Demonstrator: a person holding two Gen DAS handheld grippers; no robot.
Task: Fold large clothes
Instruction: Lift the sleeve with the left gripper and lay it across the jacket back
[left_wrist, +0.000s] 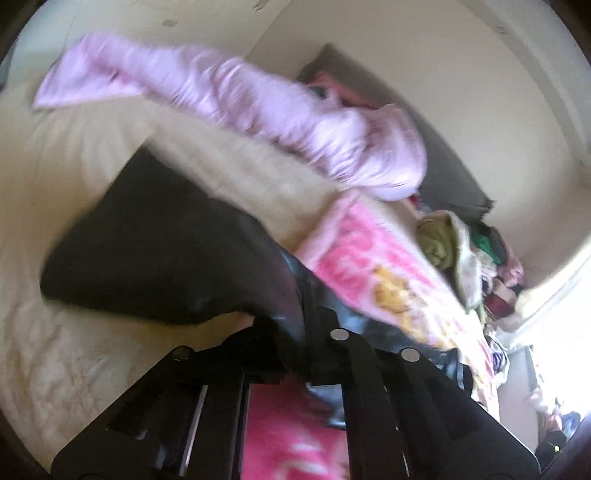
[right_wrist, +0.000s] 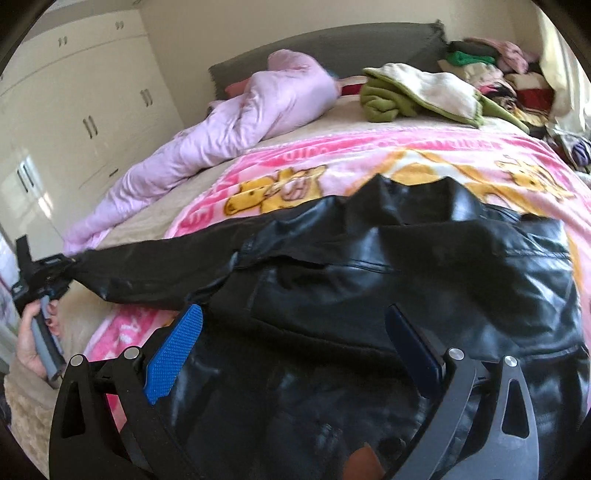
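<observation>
A black leather jacket (right_wrist: 424, 280) lies spread on a pink cartoon blanket (right_wrist: 369, 158) on the bed. One sleeve (right_wrist: 159, 266) stretches out straight to the left, and my left gripper (right_wrist: 68, 267) is shut on its cuff, with a hand (right_wrist: 33, 343) on the handle. In the left wrist view that sleeve (left_wrist: 166, 251) hangs dark and blurred from my left gripper (left_wrist: 295, 343), hiding the fingertips. My right gripper (right_wrist: 295, 343) hovers over the jacket's body, open, with its blue pads (right_wrist: 177, 347) wide apart and nothing pinched between them.
A lilac duvet (right_wrist: 236, 125) lies crumpled along the bed's left side. A green and cream fleece (right_wrist: 417, 96) and a heap of clothes (right_wrist: 495, 70) sit at the far right by the grey headboard (right_wrist: 351, 44). White wardrobes (right_wrist: 81, 110) stand on the left.
</observation>
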